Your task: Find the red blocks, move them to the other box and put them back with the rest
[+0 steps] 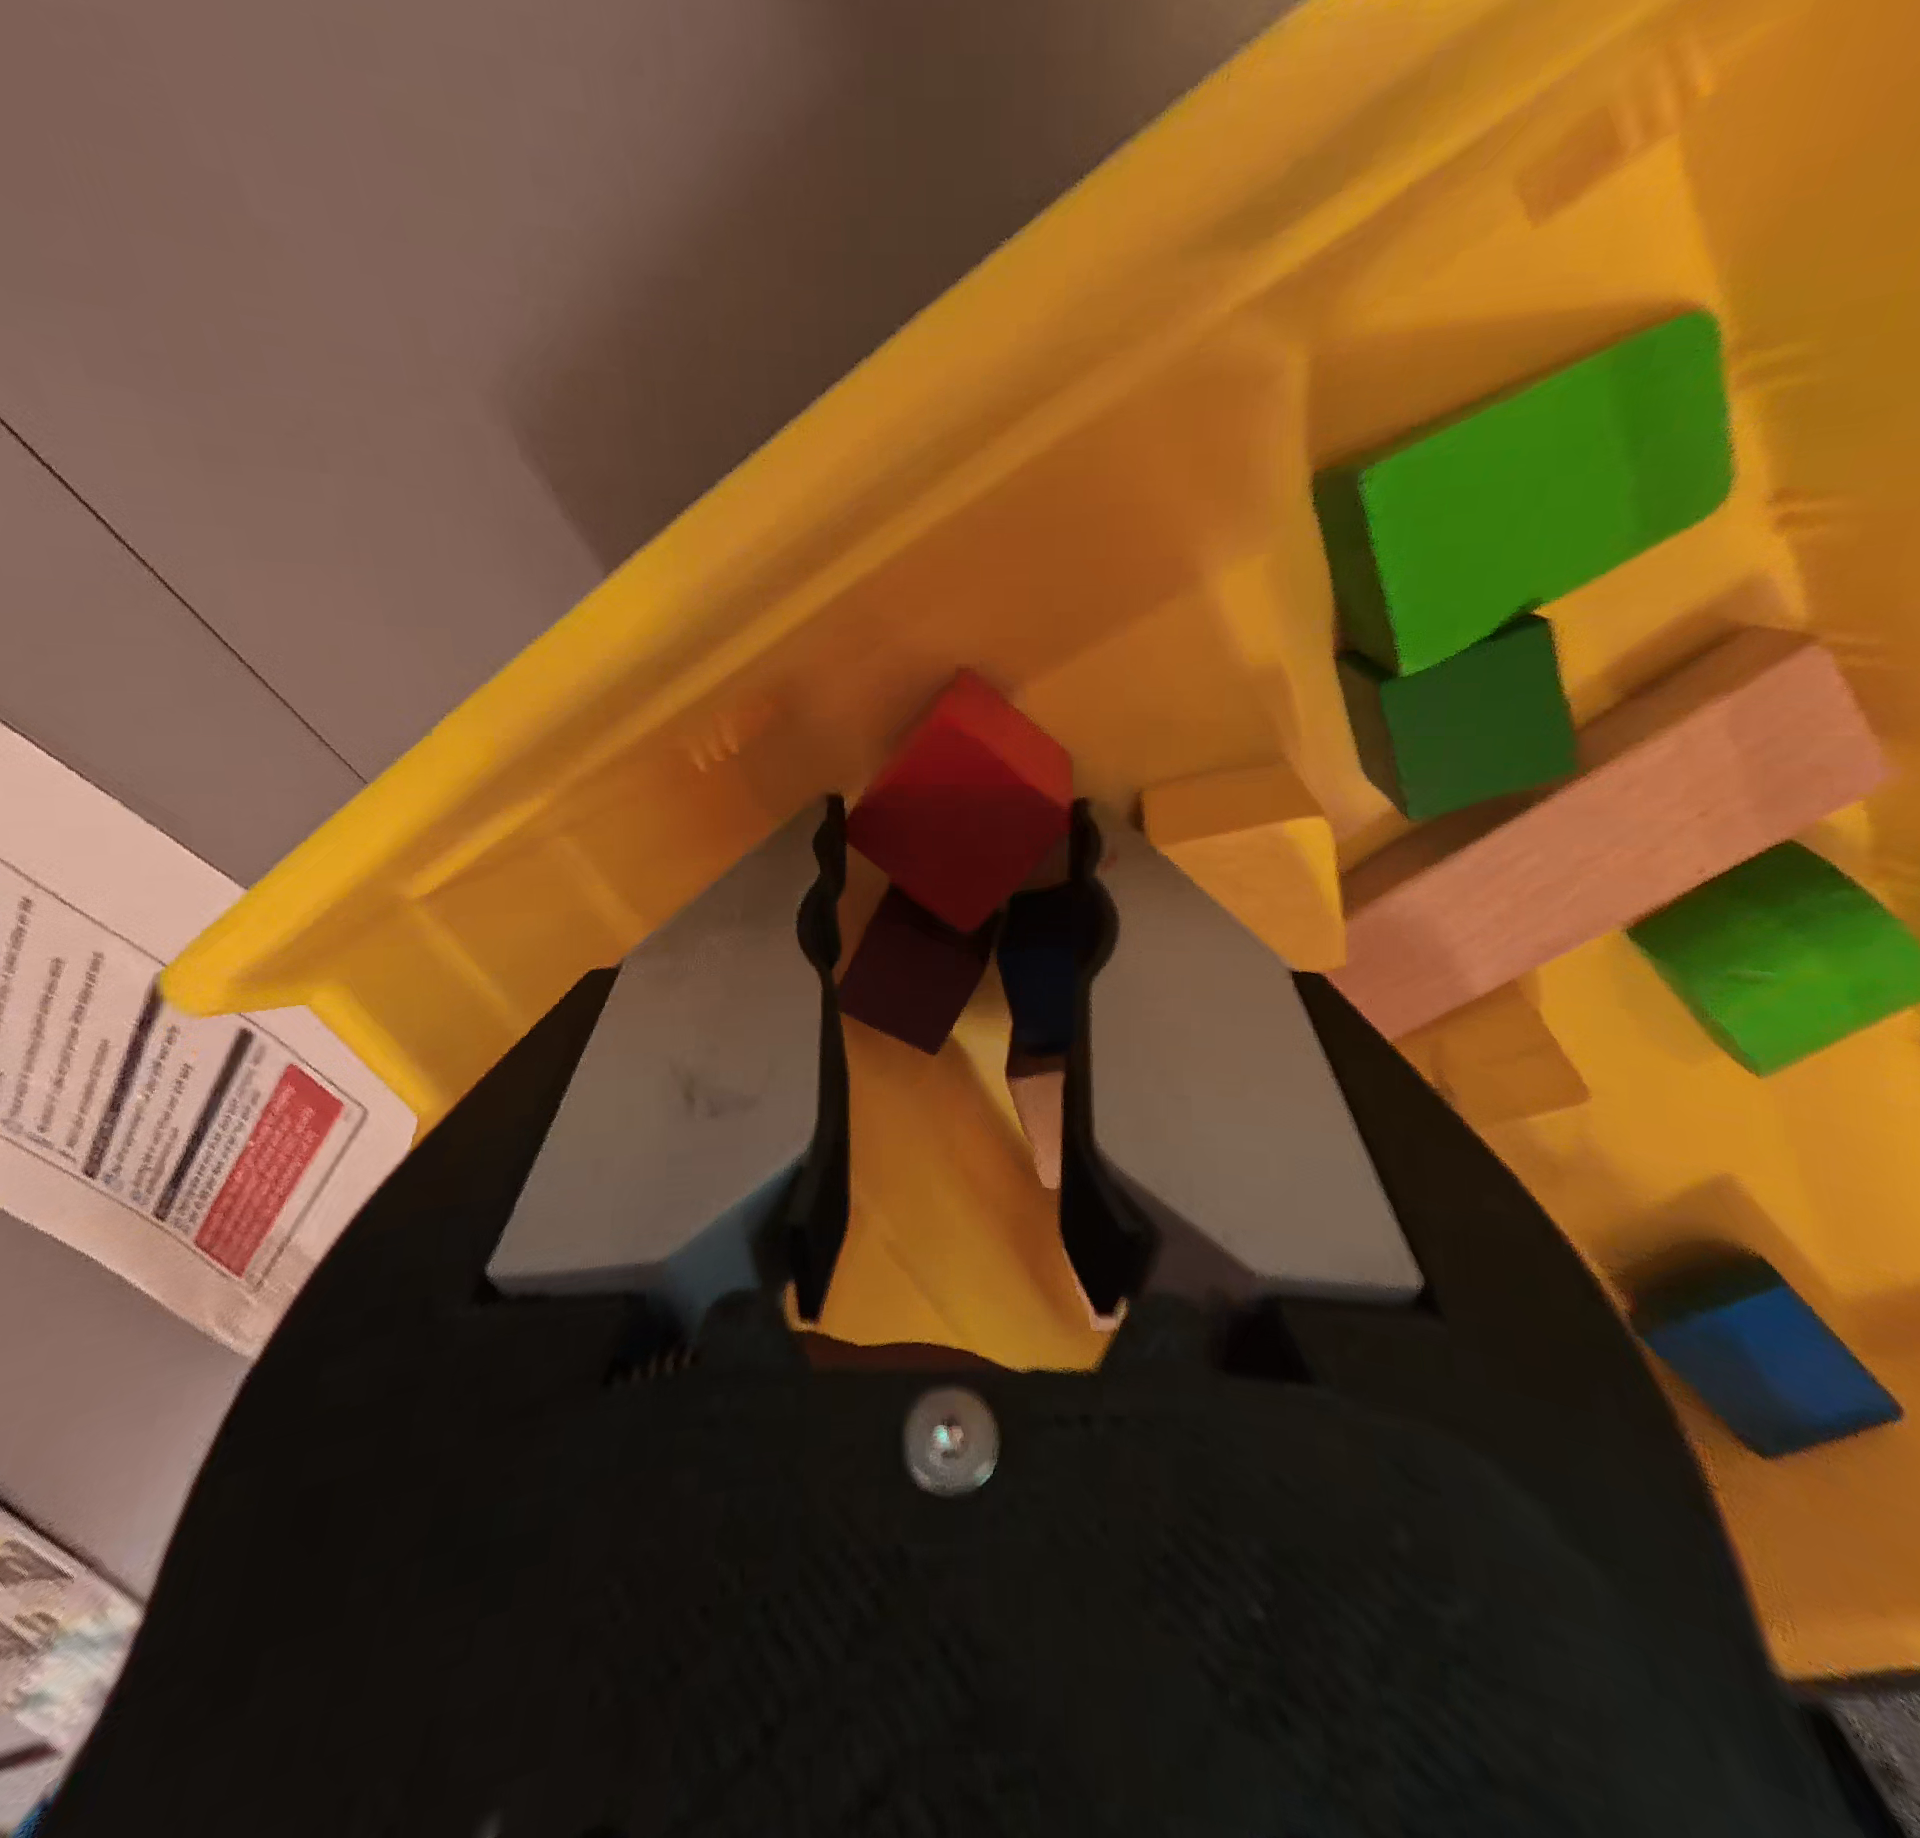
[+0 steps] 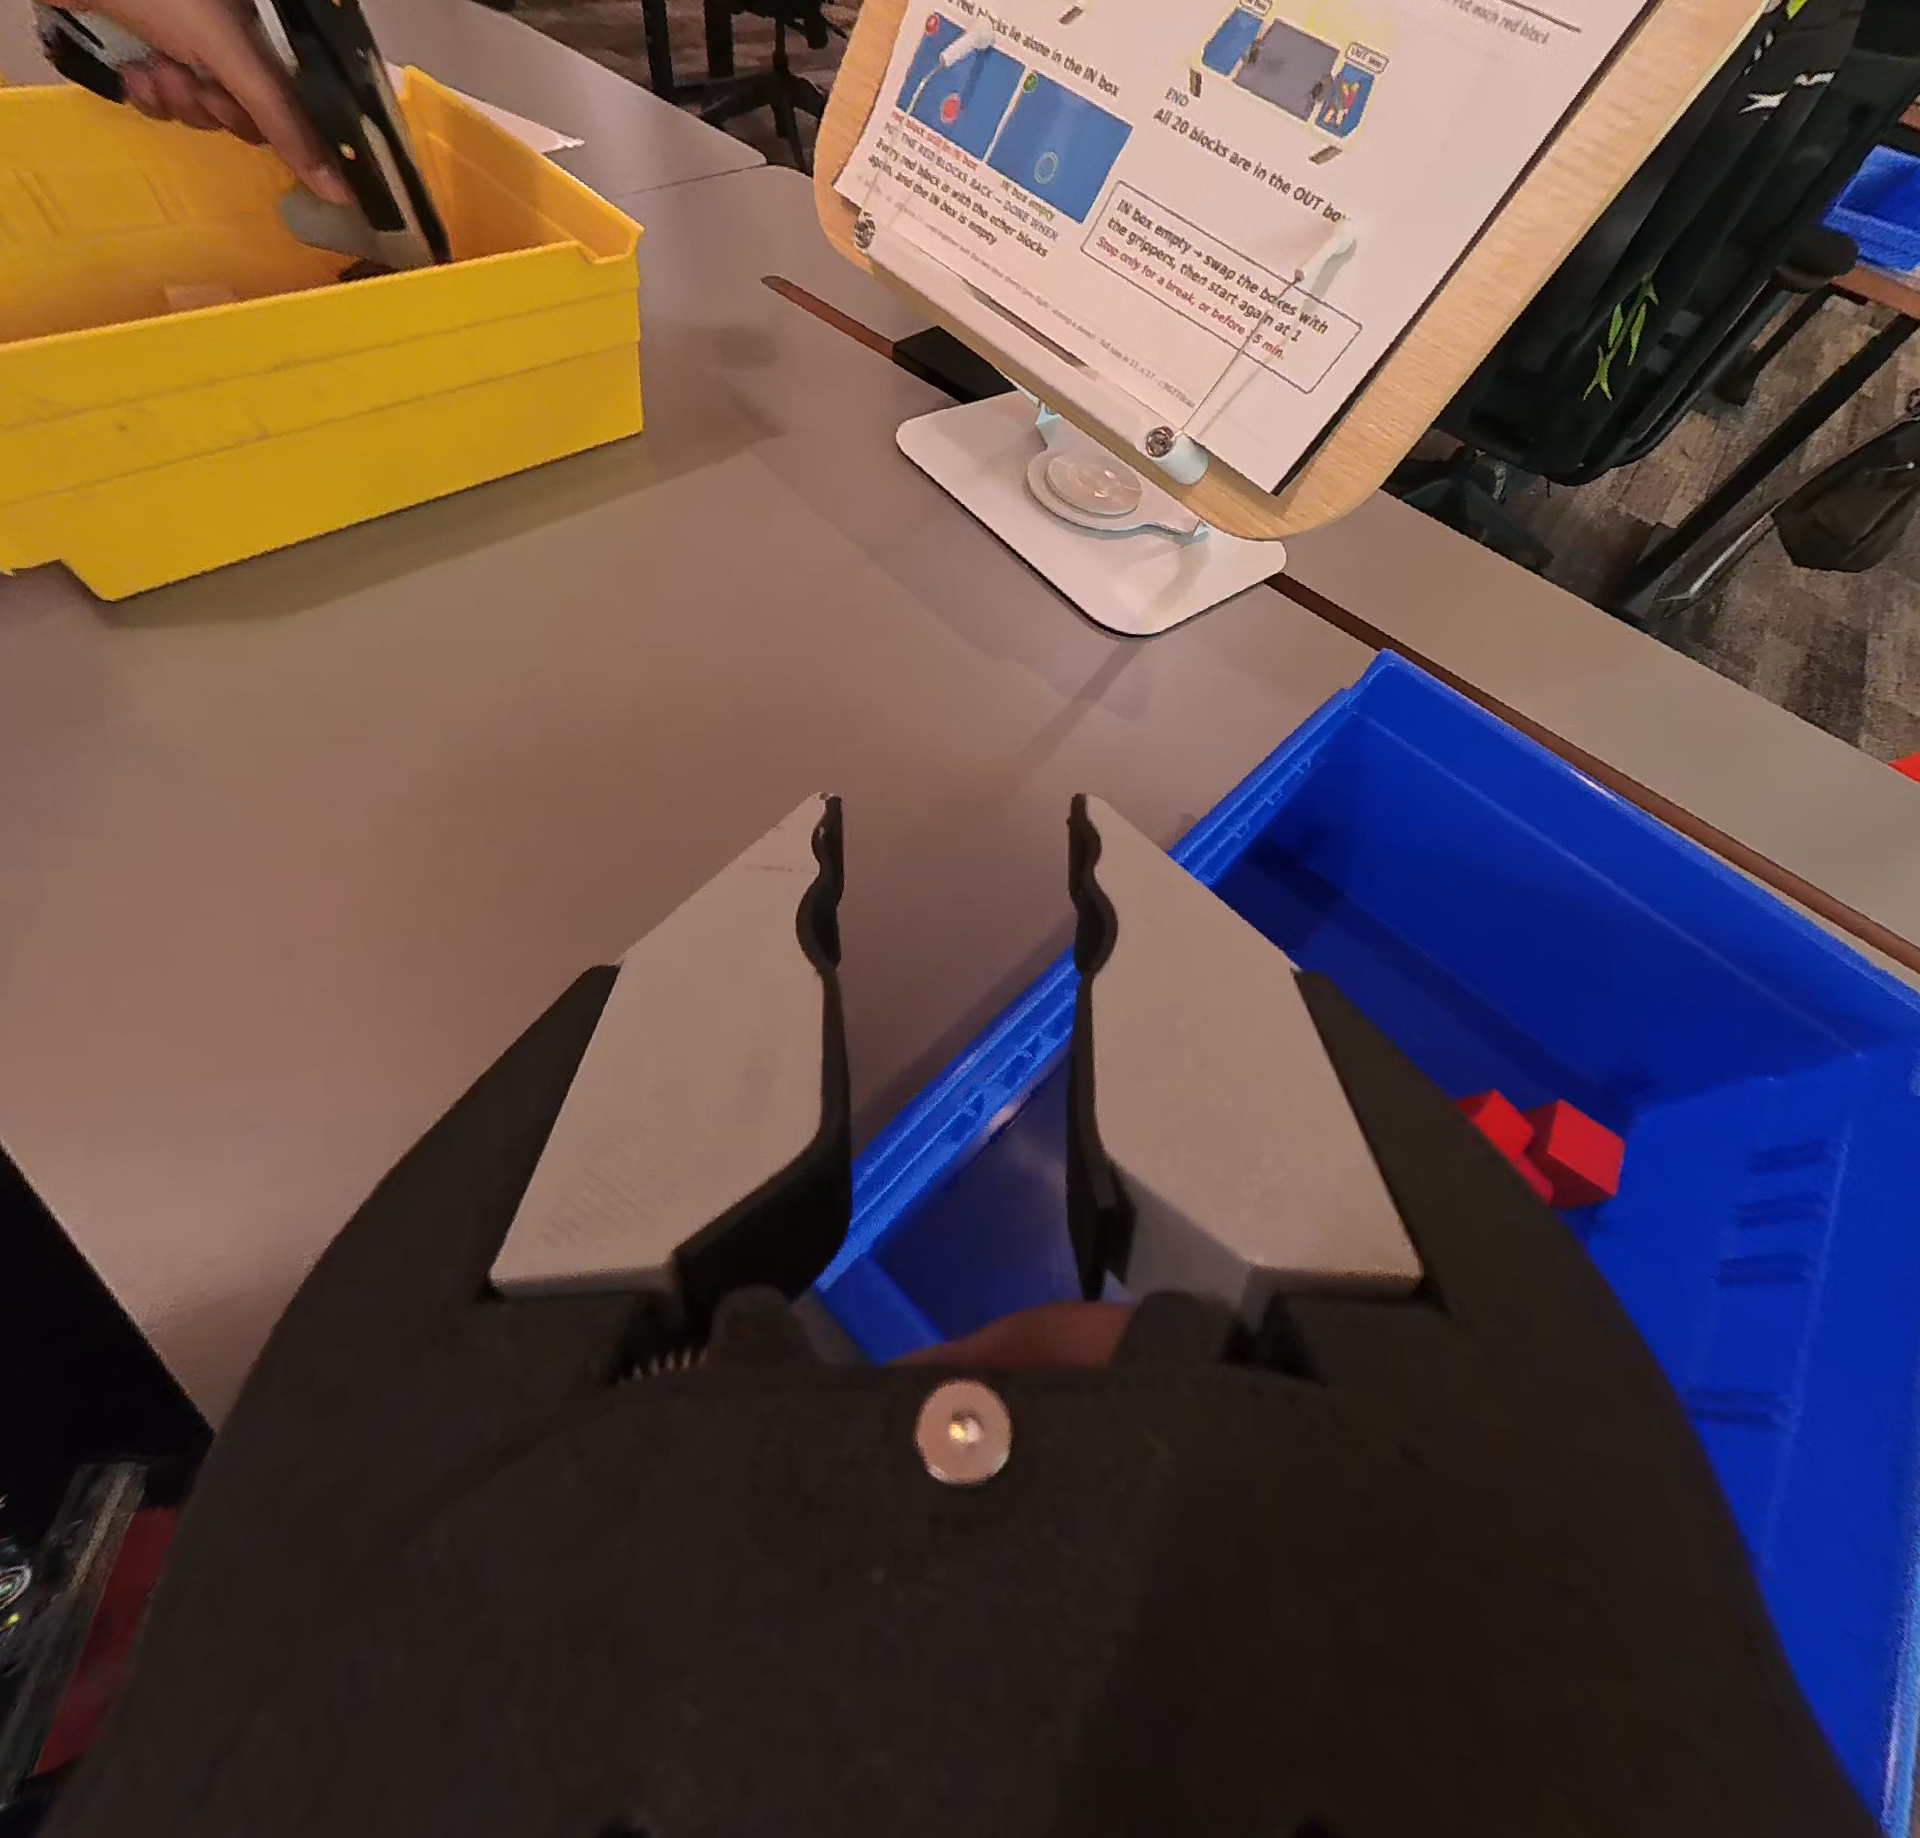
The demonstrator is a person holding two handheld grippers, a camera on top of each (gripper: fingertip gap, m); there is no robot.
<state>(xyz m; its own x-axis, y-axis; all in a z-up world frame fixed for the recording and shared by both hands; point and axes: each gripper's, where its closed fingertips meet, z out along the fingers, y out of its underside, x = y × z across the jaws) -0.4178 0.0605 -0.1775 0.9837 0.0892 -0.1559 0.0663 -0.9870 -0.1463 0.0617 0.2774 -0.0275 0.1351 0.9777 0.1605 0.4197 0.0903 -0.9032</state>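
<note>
My left gripper (image 1: 956,812) is down inside the yellow box (image 1: 727,645), close to its wall. It is shut on a red block (image 1: 966,791) held at the fingertips. A second, darker red block (image 1: 914,978) and a blue block (image 1: 1044,978) lie in shadow between the fingers below it. My right gripper (image 2: 951,812) is open and empty, over the near-left rim of the blue box (image 2: 1558,905). Red blocks (image 2: 1558,1154) lie in that box. In the right wrist view a hand holds the left gripper (image 2: 395,219) in the yellow box (image 2: 312,417).
The yellow box also holds green blocks (image 1: 1527,479), a plain wood plank (image 1: 1610,822), a yellow block (image 1: 1247,853) and a blue block (image 1: 1766,1362). A printed sheet (image 1: 156,1061) lies beside it. A document stand (image 2: 1247,178) stands at the far side of the grey table (image 2: 520,749).
</note>
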